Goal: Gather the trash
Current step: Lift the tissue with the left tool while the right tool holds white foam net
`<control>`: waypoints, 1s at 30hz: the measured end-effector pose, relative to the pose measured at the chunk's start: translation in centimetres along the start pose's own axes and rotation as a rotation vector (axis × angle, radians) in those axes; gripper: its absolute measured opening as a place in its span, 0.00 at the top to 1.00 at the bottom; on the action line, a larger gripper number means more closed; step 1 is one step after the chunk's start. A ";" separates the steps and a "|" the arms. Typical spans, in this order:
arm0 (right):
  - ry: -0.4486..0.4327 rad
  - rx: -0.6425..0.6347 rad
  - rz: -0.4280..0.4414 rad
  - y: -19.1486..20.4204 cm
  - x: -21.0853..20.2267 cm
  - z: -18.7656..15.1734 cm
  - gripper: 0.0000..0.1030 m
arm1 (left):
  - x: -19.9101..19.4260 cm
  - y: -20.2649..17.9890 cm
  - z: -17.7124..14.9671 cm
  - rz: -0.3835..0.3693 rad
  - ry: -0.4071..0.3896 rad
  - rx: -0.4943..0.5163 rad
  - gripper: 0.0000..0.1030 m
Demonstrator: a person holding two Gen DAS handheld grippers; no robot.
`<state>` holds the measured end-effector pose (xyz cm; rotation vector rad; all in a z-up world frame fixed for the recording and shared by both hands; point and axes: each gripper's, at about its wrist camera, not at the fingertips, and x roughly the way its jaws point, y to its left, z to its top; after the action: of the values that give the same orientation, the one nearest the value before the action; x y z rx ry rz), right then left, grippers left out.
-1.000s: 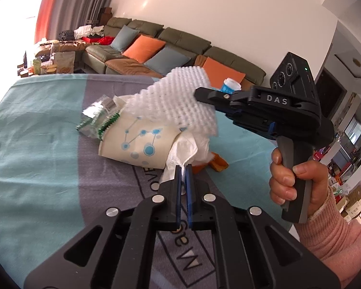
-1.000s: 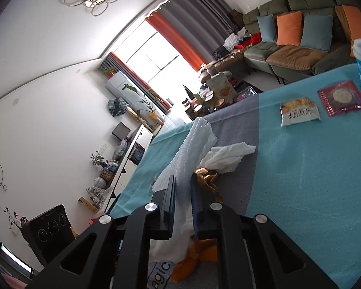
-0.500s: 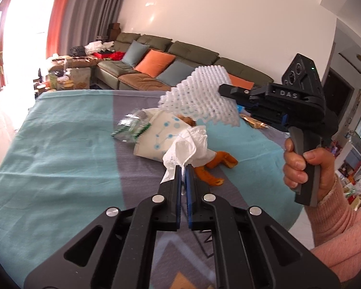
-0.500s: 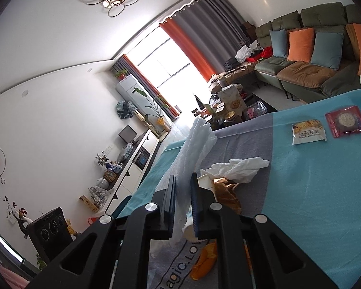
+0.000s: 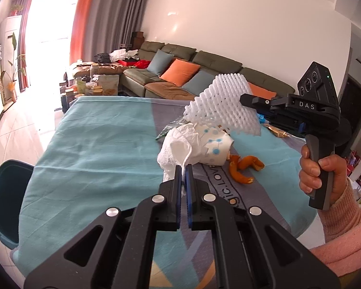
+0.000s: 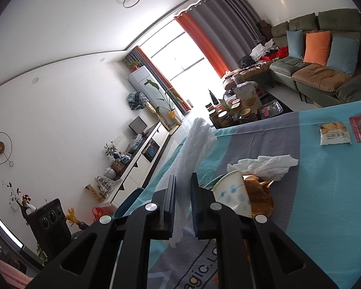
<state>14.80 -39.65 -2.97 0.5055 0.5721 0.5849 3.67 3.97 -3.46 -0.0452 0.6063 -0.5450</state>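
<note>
Tablecloth (image 5: 89,149) print "LOVE" | right tool (image 5: 246,100) "DAS", clamping foam net (image 5: 222,106) | left tool (image 5: 183,168) pinching tissue (image 5: 178,147)

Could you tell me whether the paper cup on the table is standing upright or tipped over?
Tipped over: the paper cup lies on its side on the tablecloth, its open mouth facing sideways.

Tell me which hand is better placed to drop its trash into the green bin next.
Left, probably: its tool grips the tissue on the green bin side; the right tool with foam netting is farther off.
</note>
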 end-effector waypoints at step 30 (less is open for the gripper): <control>0.109 -0.044 0.099 4.2 6.3 -0.7 0.90 | -4.3 4.9 -0.9 0.200 -0.030 -0.078 0.96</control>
<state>17.16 -32.46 -3.19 0.4644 0.6386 0.7207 2.57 10.45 -2.91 -0.0656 0.5955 -0.3268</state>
